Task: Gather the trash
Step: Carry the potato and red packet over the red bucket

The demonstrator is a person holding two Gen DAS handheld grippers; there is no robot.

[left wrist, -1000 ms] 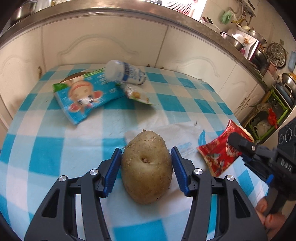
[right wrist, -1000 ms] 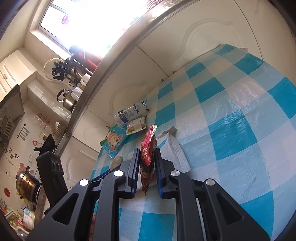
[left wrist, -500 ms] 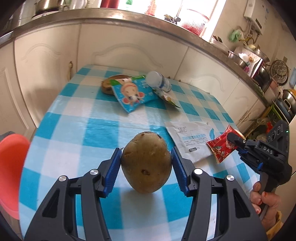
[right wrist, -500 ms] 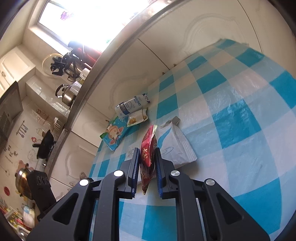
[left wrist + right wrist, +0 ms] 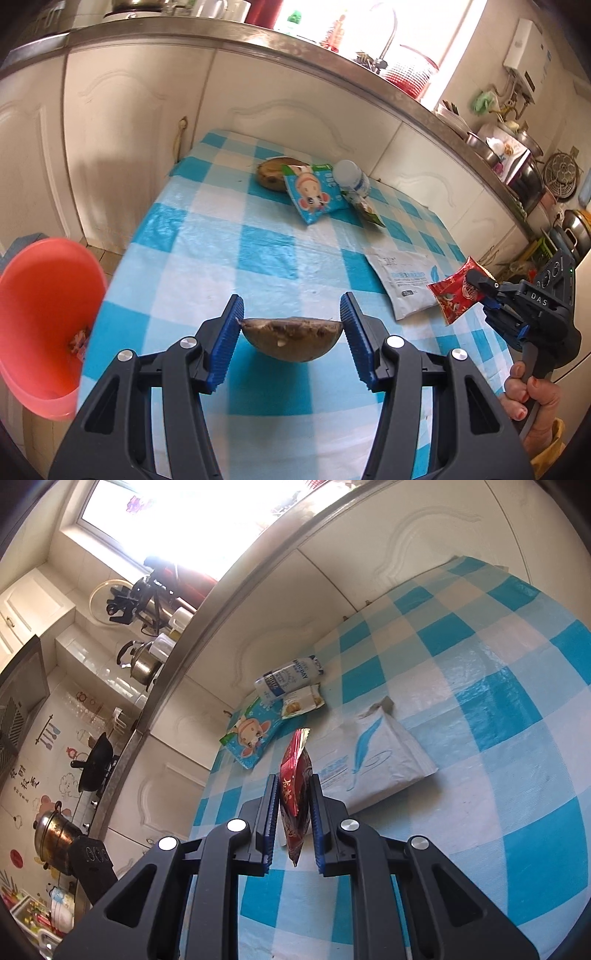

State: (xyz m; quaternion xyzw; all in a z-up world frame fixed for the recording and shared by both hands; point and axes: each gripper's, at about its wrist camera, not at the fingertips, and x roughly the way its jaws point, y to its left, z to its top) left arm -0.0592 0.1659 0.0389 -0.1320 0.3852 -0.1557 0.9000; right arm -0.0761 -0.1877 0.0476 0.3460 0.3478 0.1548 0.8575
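- The potato [image 5: 291,339] is sitting clamped between the blue pads of the left gripper [image 5: 291,338], lifted clear of the checked tablecloth [image 5: 221,236], with its flat, rough face turned up; the jaws are standing about as wide as the potato itself and pressing on both of its ends.
- The red snack wrapper [image 5: 295,794] is hanging edge-on in the right gripper [image 5: 293,819], whose jaws are nearly closed and pinching the thin foil so that it is not slipping out.
- Off the table's left edge, low beside it, an orange bin [image 5: 44,325] is standing open-mouthed with some scrap already lying at its bottom; judging by this, both held pieces are probably heading there, the potato being the nearer.
- More trash is waiting on the cloth: a white mailer bag [image 5: 402,284] is lying flat just beside the wrapper, and at the far end, near the cabinet doors [image 5: 140,110], a blue cartoon packet [image 5: 314,195], a white bottle [image 5: 352,177] on its side and a small snack pouch [image 5: 301,705] are lying bunched together, with a brown round thing [image 5: 271,171] partly hidden behind the packet.
- A hand [image 5: 528,391] is gripping the right tool's handle at the table's near right corner, keeping the wrapper above the mailer bag and not resting on it.
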